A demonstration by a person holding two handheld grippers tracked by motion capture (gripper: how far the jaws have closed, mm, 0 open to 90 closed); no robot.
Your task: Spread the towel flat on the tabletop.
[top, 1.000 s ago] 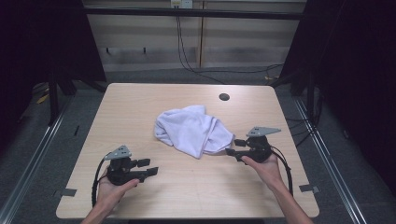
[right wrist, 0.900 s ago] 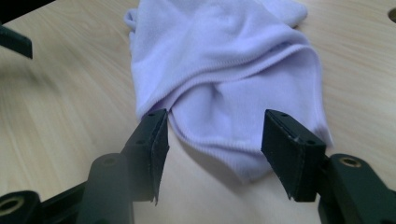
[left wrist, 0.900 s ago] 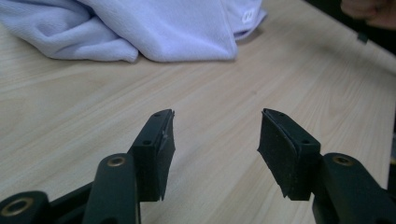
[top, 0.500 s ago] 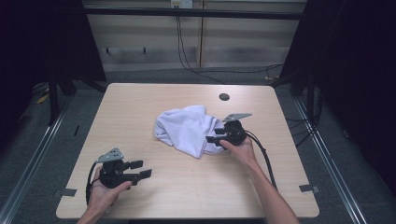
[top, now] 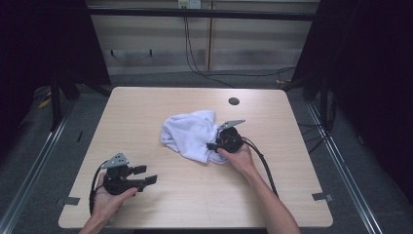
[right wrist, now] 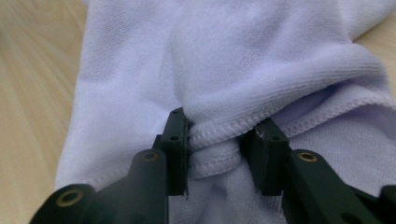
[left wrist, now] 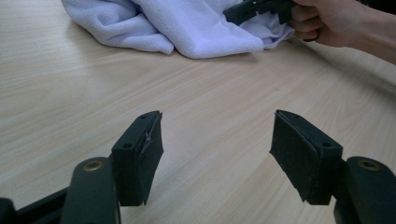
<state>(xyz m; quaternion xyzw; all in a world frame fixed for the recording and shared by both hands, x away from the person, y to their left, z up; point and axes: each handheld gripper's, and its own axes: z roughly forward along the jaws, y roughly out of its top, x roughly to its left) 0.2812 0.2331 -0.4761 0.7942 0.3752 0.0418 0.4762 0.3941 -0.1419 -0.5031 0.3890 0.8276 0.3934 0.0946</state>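
Two jaws of right gripper (right wrist: 215, 154) pinch towel (right wrist: 243, 65) hem.

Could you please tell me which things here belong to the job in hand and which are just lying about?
In the job:
- white towel, crumpled mid-table
- right gripper, its jaws around the towel's hemmed edge
- left gripper, open over bare table

Lying about:
- dark round hole near the table's far edge
- cables on the floor beyond
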